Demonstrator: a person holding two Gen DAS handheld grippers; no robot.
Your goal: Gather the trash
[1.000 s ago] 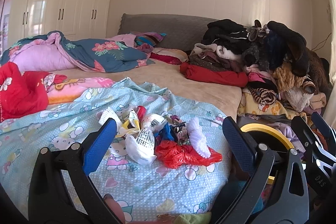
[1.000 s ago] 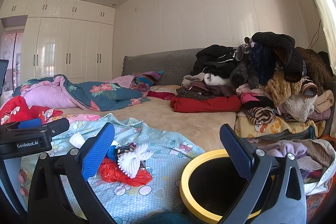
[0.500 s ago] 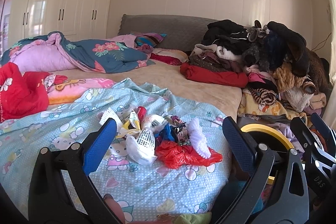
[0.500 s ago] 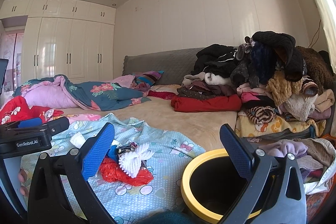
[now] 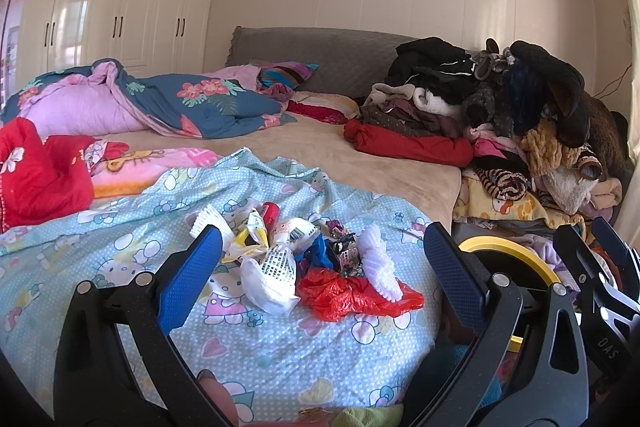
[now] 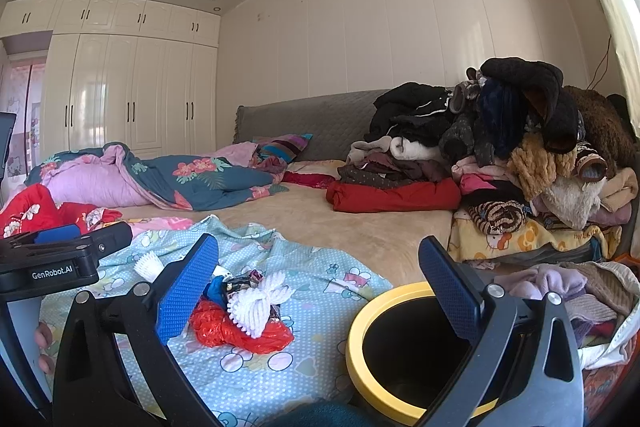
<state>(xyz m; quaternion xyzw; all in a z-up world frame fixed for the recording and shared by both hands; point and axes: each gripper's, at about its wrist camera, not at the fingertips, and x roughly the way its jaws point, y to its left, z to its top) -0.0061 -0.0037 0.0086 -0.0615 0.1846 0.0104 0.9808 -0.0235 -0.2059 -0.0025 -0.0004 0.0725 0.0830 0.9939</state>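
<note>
Left wrist view: left tool (image 5: 320, 267) spread wide and empty, framing the trash (image 5: 316, 259) heaped on the bed (image 5: 360, 155); right tool (image 6: 316, 291) equally agape beside the bin (image 6: 360, 327), likely kept close for quick drops

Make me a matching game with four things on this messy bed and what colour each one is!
Things:
1. crumpled plastic bag
2. bin rim
3. headboard
4. gripper pads

Colours:
A. grey
B. blue
C. red
D. yellow

Pairs: 1-C, 2-D, 3-A, 4-B
</note>
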